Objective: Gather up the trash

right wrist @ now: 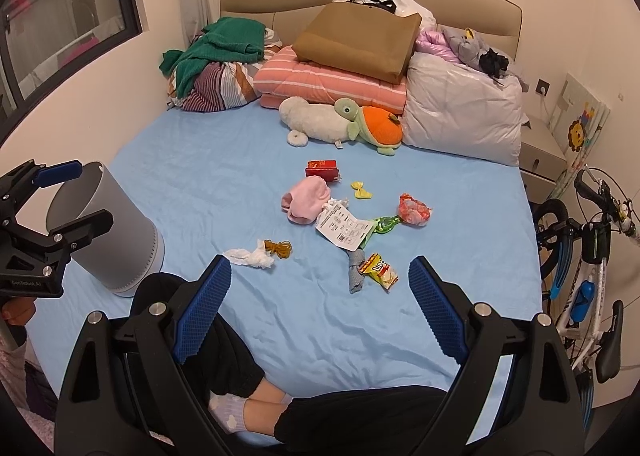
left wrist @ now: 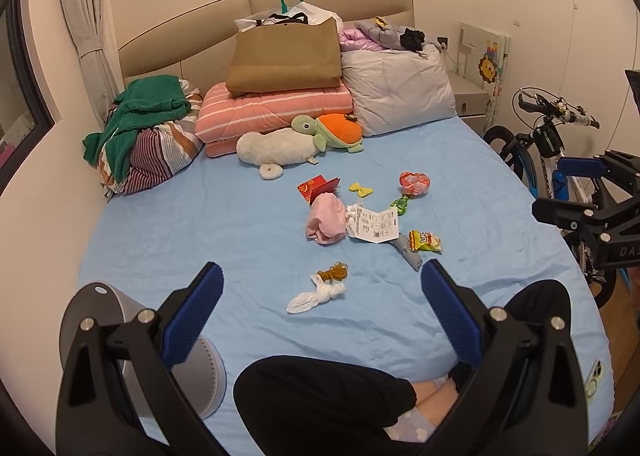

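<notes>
On the light-blue bedsheet [right wrist: 200, 159], listed left to right:

1. Grey cylindrical bin [right wrist: 116, 223], upright at the near left edge, beside the person's black-trousered leg [right wrist: 224, 340].
2. Left gripper [left wrist: 320, 308], blue-padded fingers spread wide, holding nothing, above the sheet.
3. Crumpled white tissue [right wrist: 250, 256], touching a coil of brown rubber bands [right wrist: 279, 248].
4. Pink rolled cloth [right wrist: 306, 201], with a red paper box [right wrist: 322, 169] just behind it.
5. White printed leaflet [right wrist: 344, 230], touching the pink cloth.
6. Yellow bow [right wrist: 361, 190]; green plastic wrapper [right wrist: 384, 223]; red-and-white crumpled wrapper [right wrist: 414, 208].
7. Yellow crisp packet [right wrist: 382, 271], lying against a grey twisted cloth [right wrist: 356, 270].
8. Right gripper [right wrist: 320, 308], fingers likewise apart and empty, well short of the litter.
9. White-and-blue bicycle [right wrist: 588, 256], beside the bed.
</notes>
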The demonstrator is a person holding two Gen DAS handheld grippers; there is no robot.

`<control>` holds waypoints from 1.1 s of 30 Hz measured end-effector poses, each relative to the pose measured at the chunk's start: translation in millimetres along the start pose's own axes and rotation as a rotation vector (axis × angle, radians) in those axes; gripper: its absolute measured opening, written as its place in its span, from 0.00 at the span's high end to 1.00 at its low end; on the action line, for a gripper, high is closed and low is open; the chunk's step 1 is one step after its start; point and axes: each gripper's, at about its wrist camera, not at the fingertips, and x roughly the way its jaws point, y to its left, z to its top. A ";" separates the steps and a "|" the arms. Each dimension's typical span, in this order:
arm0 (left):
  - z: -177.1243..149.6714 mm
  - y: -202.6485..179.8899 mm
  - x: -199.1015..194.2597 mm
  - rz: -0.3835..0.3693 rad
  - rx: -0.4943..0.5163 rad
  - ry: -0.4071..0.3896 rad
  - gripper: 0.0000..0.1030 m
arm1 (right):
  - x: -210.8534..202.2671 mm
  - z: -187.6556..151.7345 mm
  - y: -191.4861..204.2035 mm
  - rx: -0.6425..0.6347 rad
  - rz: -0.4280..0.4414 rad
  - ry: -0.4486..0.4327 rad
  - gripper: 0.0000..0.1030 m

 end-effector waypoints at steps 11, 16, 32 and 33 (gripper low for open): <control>-0.6 0.4 -3.3 0.001 -0.001 0.000 0.04 | -2.4 -1.1 1.7 -0.001 0.000 -0.003 0.15; -0.6 1.4 -5.4 0.003 -0.001 -0.003 0.04 | -1.3 -1.6 1.9 -0.001 0.001 -0.003 0.15; -3.2 4.2 27.6 0.001 -0.010 0.038 0.04 | 27.9 -6.6 4.8 -0.004 0.033 0.017 0.15; -3.5 5.1 30.9 0.001 -0.011 0.042 0.04 | 31.6 -6.5 5.2 -0.005 0.035 0.020 0.15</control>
